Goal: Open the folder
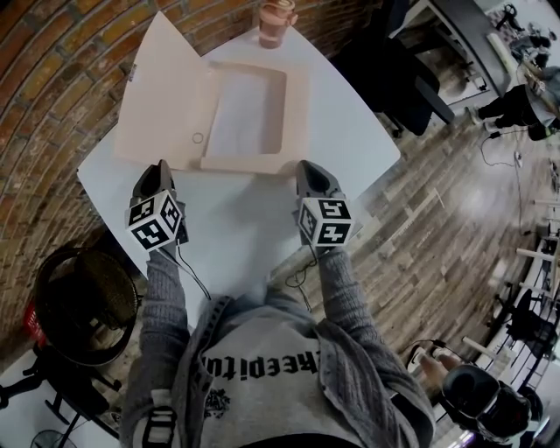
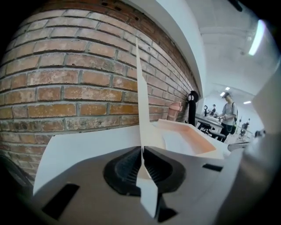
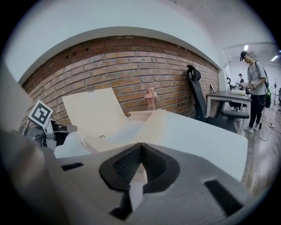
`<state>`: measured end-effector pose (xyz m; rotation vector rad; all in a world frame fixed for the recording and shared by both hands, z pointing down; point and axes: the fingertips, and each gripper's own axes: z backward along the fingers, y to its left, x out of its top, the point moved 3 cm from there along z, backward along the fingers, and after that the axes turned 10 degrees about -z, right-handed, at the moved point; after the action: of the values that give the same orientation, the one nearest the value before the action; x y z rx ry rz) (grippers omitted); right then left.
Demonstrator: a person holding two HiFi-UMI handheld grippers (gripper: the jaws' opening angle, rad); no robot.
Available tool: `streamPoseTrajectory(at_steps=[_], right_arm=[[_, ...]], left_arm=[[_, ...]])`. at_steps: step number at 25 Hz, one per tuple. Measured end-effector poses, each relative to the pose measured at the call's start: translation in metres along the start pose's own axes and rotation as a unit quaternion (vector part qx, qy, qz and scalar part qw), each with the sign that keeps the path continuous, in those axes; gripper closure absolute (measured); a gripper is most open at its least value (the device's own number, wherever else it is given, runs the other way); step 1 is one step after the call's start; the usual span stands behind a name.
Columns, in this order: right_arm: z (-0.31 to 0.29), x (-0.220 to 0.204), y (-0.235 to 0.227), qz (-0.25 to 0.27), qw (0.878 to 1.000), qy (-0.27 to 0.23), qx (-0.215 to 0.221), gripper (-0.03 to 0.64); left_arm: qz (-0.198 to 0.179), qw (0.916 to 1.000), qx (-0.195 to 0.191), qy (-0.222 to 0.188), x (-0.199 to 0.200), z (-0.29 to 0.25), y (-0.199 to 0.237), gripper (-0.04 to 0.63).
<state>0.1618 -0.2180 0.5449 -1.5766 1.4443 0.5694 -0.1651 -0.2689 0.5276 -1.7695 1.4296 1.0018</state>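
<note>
Your left gripper (image 2: 142,150) pinches the folder's (image 1: 297,105) raised cover (image 2: 139,88) to swing it open, while your right gripper (image 3: 140,147), jaws together, seemingly steadies the base's near corner.

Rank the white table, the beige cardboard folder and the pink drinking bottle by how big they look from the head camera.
Largest: white table, then beige cardboard folder, then pink drinking bottle, clearly smallest.

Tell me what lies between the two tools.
Only bare white tabletop separates the left tool and right tool, shown in the head view; both grip the open beige folder.
</note>
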Motion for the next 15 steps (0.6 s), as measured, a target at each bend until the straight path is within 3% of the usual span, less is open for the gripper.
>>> streamPoseTrajectory(at_steps=[3, 15], right_arm=[[0.005, 0.005, 0.003, 0.003, 1.0, -0.008, 0.004, 0.614], [0.04, 0.019, 0.028, 0.018, 0.998, -0.051, 0.026, 0.614]], left_arm=[[-0.027, 0.9995, -0.004, -0.016, 0.005, 0.005, -0.005, 0.582], [-0.049, 0.9968, -0.013, -0.062, 0.015, 0.052, -0.015, 0.583]])
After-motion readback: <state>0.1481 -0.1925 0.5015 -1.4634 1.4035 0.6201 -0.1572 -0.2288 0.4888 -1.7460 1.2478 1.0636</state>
